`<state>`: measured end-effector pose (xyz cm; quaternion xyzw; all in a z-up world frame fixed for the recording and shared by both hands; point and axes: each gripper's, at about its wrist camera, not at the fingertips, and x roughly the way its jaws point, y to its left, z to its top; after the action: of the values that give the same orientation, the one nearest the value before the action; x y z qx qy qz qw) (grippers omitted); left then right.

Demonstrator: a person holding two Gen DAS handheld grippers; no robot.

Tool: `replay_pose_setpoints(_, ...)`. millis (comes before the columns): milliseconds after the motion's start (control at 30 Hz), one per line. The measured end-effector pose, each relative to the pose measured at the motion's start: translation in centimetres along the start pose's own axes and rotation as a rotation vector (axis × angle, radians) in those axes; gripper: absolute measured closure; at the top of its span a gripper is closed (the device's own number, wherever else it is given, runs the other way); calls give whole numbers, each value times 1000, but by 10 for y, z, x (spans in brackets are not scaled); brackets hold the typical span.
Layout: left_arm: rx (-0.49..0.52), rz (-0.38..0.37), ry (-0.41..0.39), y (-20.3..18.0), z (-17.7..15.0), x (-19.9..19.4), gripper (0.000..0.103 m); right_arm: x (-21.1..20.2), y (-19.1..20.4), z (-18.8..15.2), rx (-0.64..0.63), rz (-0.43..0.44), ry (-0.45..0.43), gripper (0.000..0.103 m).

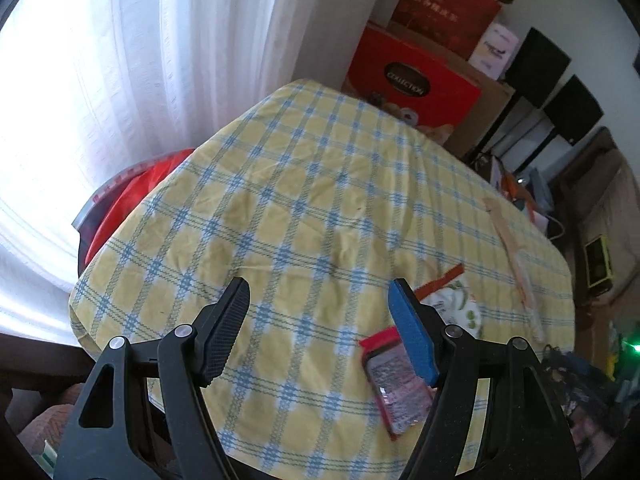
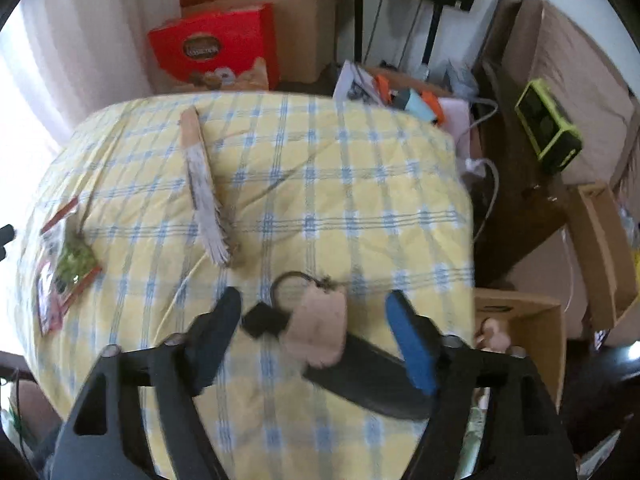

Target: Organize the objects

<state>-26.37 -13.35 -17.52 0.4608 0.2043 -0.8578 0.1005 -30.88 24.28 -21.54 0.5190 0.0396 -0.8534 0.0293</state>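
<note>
Diagonally — brush (image 2: pixel 206 188), bristles toward camera

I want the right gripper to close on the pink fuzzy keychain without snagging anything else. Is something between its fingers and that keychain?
Nothing visible blocks it. The pink fuzzy keychain lies on the checked tablecloth between the open fingers of the right gripper. A long black object lies beside it, partly under it, and could be caught too.

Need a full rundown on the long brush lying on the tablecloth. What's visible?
The brush has a pale wooden handle pointing toward the table's far edge, and long whitish bristles that fan out toward the camera. It lies flat on the yellow-and-blue checked tablecloth, at a slight angle. Nothing else touches it; both grippers are clear of it.
</note>
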Motion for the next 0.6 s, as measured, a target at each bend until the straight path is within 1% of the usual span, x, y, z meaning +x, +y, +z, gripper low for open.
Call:
replay_pose_setpoints(33, 2, -7, -2, -1, 1, -1, 34, 7, 4, -1, 0, -14, 25, 48)
replay_pose_setpoints(67, 5, -13, -3, -3, 1, -2, 34, 7, 7, -3, 5, -23, 17, 49)
replay_pose_setpoints(100, 7, -17, -4, -5, 1, -3, 34, 5, 11, -5, 9, -28, 10, 55)
replay_pose_setpoints(200, 12, -23, -3, -11, 0, -4, 34, -2, 23, -11, 8, -8, 8, 60)
replay_pose_setpoints(233, 17, -25, 0, -13, -1, -4, 34, -5, 29, -11, 9, 22, -3, 75)
replay_pose_setpoints(267, 24, -28, 3, -16, -2, -4, 34, -9, 34, -12, 9, 50, -8, 78)
replay_pose_setpoints(333, 41, -40, 6, -23, -4, -7, 34, -24, 44, -12, 9, 112, -43, 78)
replay_pose_setpoints(433, 56, -62, -9, -33, -6, -18, 34, -48, 50, -15, 7, 150, -99, 80)
replay_pose_setpoints(500, 70, -88, -22, -42, -6, -27, 34, -62, 46, -18, 18, 159, -122, 80)
replay_pose_setpoints(600, 91, -109, -32, -57, -9, -35, 34, -87, 27, -28, 59, 146, -155, 80)
